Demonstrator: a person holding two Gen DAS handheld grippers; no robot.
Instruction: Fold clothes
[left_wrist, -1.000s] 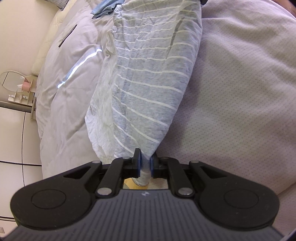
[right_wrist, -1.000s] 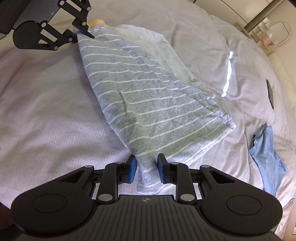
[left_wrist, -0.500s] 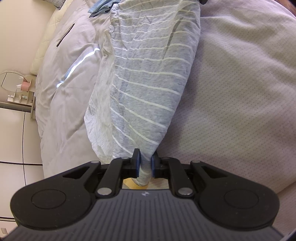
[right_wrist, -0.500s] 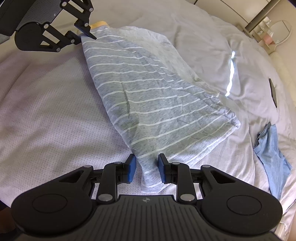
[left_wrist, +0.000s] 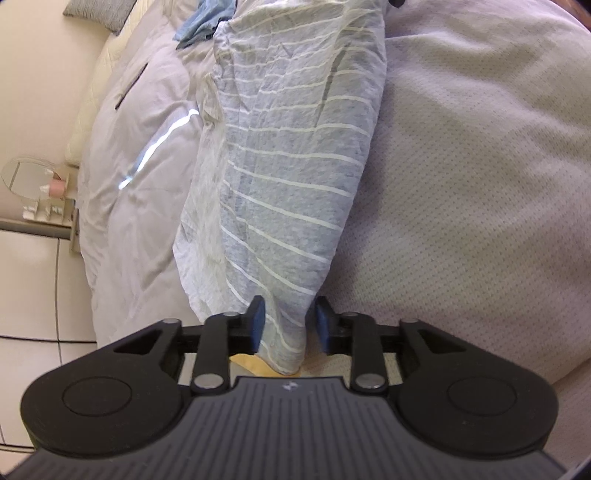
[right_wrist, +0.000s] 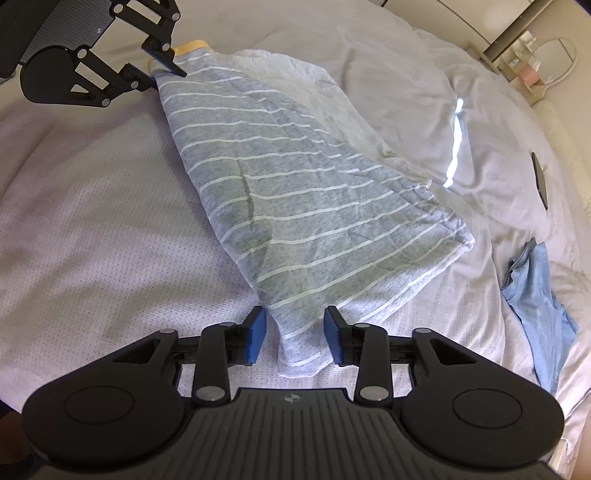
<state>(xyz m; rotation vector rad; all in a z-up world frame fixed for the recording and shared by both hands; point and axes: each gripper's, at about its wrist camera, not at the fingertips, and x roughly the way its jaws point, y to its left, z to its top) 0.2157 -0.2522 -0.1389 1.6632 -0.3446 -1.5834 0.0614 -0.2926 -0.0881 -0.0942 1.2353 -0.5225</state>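
A grey shirt with thin white stripes (right_wrist: 303, 206) lies folded lengthwise on the bed, also in the left wrist view (left_wrist: 291, 177). My left gripper (left_wrist: 290, 323) is open, its blue pads either side of the shirt's near corner, beside a yellow collar edge (left_wrist: 251, 363). My right gripper (right_wrist: 293, 334) is open, its pads astride the opposite corner, which rests on the bed. The left gripper also shows in the right wrist view (right_wrist: 160, 61) at the shirt's far end.
The bed has a textured lilac cover (right_wrist: 92, 229) and a rumpled pale duvet (right_wrist: 424, 92). A light blue garment (right_wrist: 539, 306) lies at the right. A dark flat object (right_wrist: 540, 181) rests on the duvet. A bedside stand with a mirror (right_wrist: 546, 59) is beyond.
Both grippers have opened. The left let go of the shirt corner it was clamping, and the right jaws spread wider; the shirt has settled flat on the bed.
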